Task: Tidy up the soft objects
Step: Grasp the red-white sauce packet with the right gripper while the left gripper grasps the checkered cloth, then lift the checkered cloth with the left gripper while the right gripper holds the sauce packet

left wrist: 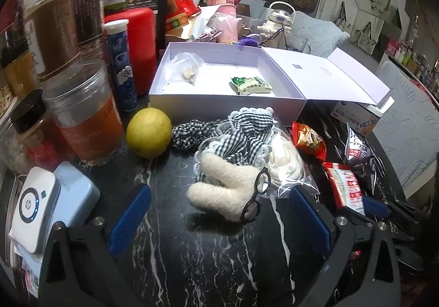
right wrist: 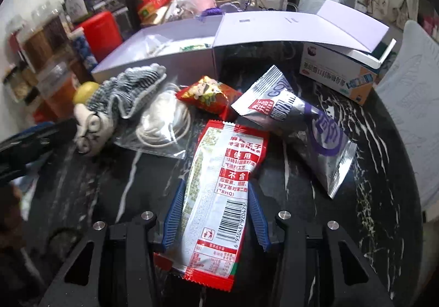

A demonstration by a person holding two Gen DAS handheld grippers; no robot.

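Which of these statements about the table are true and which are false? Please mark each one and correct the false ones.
1. The fingers of the right gripper stand on both sides of the red and white snack packet. True.
2. The white box is closed. False: its lid lies open to the side.
3. A green packet lies inside the box. True.
4. The left gripper holds the lemon. False: its fingers are open and the lemon lies apart on the table.
5. The white plush toy wears small black glasses. True.
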